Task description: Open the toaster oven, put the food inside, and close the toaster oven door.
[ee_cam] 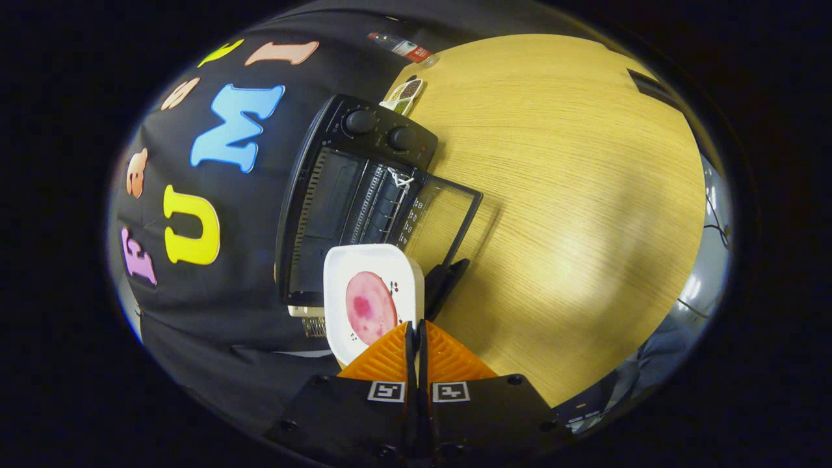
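My gripper (416, 328) is shut on the near rim of a white plate (364, 260) that carries a round pink slice of food (370, 307). The plate hangs just ahead of the fingers, in front of the black toaster oven (312, 195). The oven's glass door (442, 218) is folded down, open, with its dark handle (446, 281) right beside the plate. Inside the cavity the wire rack (380, 201) shows. Two knobs (361, 121) sit on the oven's control panel. The view is rolled, so the oven looks tipped on its side.
The oven stands on a wooden table (572, 195) against the booth's black cloth wall. A small printed packet (404, 95) lies past the oven's control end, and a bottle (403, 47) lies farther back. Cables run off the table's far side (712, 221).
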Available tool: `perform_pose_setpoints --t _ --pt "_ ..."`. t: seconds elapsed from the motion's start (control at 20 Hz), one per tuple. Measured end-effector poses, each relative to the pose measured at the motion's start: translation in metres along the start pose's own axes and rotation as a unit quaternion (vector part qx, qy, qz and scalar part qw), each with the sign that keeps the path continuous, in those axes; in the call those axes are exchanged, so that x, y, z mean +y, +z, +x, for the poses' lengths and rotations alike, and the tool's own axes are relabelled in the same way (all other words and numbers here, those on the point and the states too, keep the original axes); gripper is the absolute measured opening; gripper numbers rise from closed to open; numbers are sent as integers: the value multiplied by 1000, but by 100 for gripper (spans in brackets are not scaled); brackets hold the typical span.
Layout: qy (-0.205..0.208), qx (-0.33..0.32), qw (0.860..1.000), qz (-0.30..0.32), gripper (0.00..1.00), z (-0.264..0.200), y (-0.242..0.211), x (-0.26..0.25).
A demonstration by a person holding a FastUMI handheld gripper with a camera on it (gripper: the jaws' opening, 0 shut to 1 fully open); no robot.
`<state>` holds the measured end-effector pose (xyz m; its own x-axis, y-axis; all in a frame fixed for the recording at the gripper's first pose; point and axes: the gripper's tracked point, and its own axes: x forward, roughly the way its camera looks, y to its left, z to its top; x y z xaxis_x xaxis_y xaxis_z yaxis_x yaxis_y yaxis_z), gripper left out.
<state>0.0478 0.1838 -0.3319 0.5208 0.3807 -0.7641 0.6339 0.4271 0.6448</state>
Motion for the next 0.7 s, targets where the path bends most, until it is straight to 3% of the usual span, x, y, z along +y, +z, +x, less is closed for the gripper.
perform_pose_setpoints --t 0.7 --pt "9 -90 988 123 2 94 24 64"
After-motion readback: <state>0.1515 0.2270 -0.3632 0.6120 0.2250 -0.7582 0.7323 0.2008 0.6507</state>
